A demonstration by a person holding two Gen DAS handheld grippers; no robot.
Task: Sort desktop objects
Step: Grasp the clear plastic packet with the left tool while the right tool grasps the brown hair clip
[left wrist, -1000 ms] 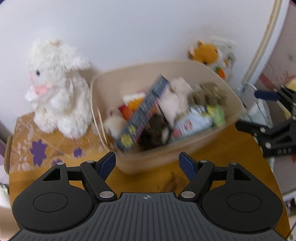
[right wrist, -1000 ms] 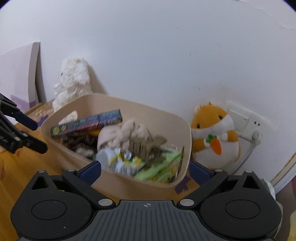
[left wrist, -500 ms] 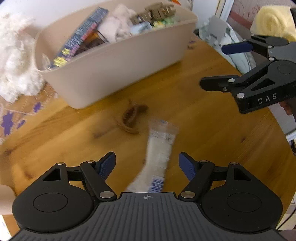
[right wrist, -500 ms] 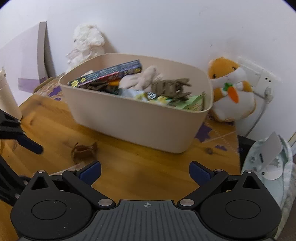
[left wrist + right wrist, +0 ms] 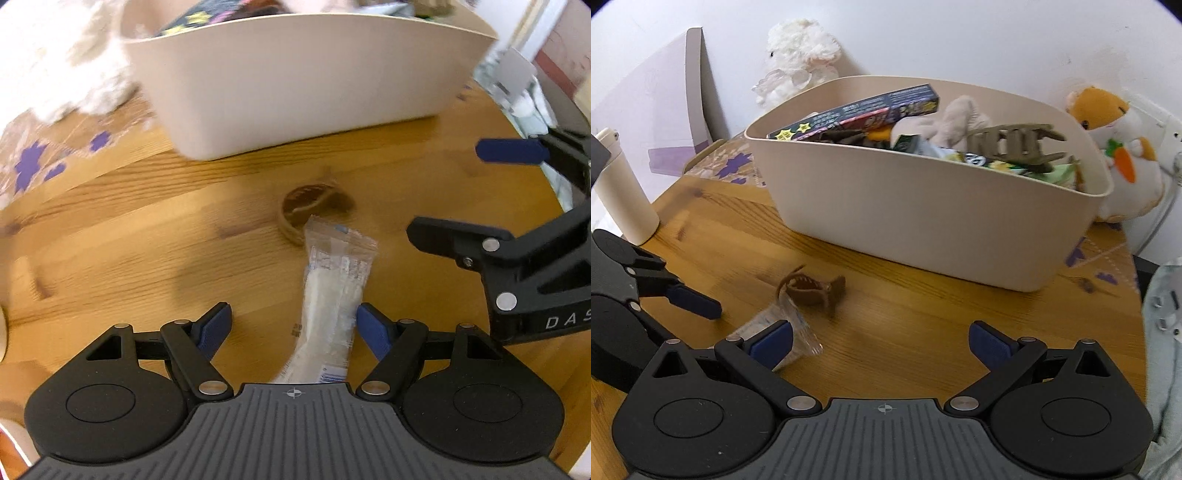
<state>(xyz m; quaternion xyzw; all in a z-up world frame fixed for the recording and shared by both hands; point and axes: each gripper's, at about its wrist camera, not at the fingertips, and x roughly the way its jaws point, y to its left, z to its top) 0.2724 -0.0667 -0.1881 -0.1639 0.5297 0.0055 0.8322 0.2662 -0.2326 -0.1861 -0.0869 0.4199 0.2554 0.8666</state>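
A clear plastic packet (image 5: 334, 295) lies flat on the wooden table (image 5: 147, 236), its far end over a brown hair claw (image 5: 310, 210). My left gripper (image 5: 295, 325) is open just above the packet, which sits between the fingers close to the right one, untouched. In the right wrist view the hair claw (image 5: 809, 291) and packet (image 5: 807, 338) lie ahead to the left of my right gripper (image 5: 881, 343), which is open and empty. A beige bin (image 5: 923, 206) full of toys and packets stands behind them. The right gripper (image 5: 476, 188) hangs open to the right of the packet.
A white bottle (image 5: 624, 199) stands at the table's left edge by a purple box (image 5: 676, 122). Behind the bin are a white plush (image 5: 798, 59) and an orange hamster plush (image 5: 1119, 147). Patterned purple mats (image 5: 33, 166) lie beside the bin. The table's right edge (image 5: 554, 206) curves nearby.
Both grippers sank and tipped down from facing the bin and wall toward the tabletop. The packet and hair claw came into view and grew closer. Both stayed open.
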